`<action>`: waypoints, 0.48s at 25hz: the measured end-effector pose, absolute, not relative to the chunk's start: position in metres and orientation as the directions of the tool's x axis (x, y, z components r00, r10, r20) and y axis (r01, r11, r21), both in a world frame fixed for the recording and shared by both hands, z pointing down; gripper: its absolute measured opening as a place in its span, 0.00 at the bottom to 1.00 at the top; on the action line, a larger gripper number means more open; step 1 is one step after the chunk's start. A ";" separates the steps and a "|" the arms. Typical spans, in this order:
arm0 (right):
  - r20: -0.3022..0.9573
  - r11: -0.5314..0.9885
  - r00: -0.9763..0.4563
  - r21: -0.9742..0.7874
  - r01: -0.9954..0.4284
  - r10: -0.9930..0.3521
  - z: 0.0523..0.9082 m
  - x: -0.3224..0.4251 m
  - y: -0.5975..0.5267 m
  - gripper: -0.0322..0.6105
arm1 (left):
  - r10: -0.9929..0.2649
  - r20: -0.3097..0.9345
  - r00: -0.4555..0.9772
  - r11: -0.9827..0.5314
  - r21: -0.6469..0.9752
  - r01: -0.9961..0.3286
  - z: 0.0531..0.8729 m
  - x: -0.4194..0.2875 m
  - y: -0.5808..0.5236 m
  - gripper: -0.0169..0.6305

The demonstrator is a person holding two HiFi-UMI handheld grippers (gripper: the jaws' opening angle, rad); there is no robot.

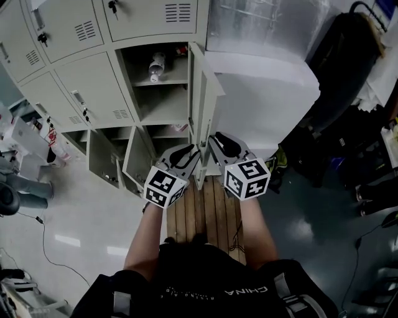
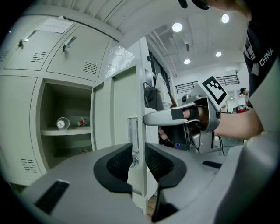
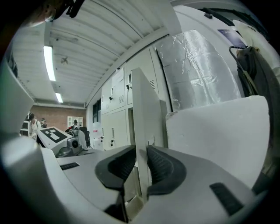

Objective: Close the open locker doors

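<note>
Fingers (image 2: pixel 118 162) of the left gripper (image 1: pixel 186 155) are closed on the free edge of the open locker door (image 1: pixel 202 105), one pad on each face, with the door's latch strip sitting between them. The right gripper (image 1: pixel 221 144) pinches the same edge just beside it, and in its own view both pads (image 3: pixel 162 165) press flat against the thin metal panel. This door belongs to the tall compartment at the right end of the locker bank (image 1: pixel 87 87). It stands swung wide, roughly square to the front of the bank, so its shelves are exposed and a bottle (image 1: pixel 157 65) lies on the upper shelf (image 1: pixel 168 79). The task looks barely begun: the door is gripped but nowhere near its frame, and it has a full swing toward the left to make before it can latch. Along the bottom row, two lower doors (image 1: pixel 102 158) hang open as well, one next to the other, and neither gripper is near them. The upper doors (image 1: pixel 149 15) across the top edge of the bank are shut with their handles and keys in place, so they seem to need nothing. By this reading three doors remain: the one in hand first, then the two below, which will call for a reach down toward the floor (image 1: pixel 74 211) at the foot of the bank.
</note>
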State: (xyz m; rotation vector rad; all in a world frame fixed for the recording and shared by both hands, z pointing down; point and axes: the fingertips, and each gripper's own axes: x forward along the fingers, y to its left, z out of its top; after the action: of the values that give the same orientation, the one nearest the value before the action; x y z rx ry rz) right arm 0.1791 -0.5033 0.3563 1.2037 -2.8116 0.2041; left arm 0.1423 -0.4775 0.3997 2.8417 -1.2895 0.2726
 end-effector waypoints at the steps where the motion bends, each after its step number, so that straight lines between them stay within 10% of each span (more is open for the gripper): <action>1: 0.122 0.699 -0.705 -0.094 -0.709 -0.699 0.357 0.175 -0.502 0.21 | -0.754 0.166 0.635 -0.652 -0.072 -0.755 0.400 0.142 -0.478 0.15; 12: 0.134 0.822 -0.824 -0.080 -0.563 -0.551 0.359 0.101 -0.494 0.20 | -0.843 0.150 0.517 -0.535 -0.131 -0.835 0.397 0.100 -0.493 0.16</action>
State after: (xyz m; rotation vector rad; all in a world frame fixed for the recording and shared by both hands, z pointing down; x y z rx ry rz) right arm 0.1008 -0.4944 0.3590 0.8889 -2.8981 0.1770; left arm 0.1004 -0.4930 0.3967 2.7722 -1.5341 0.3116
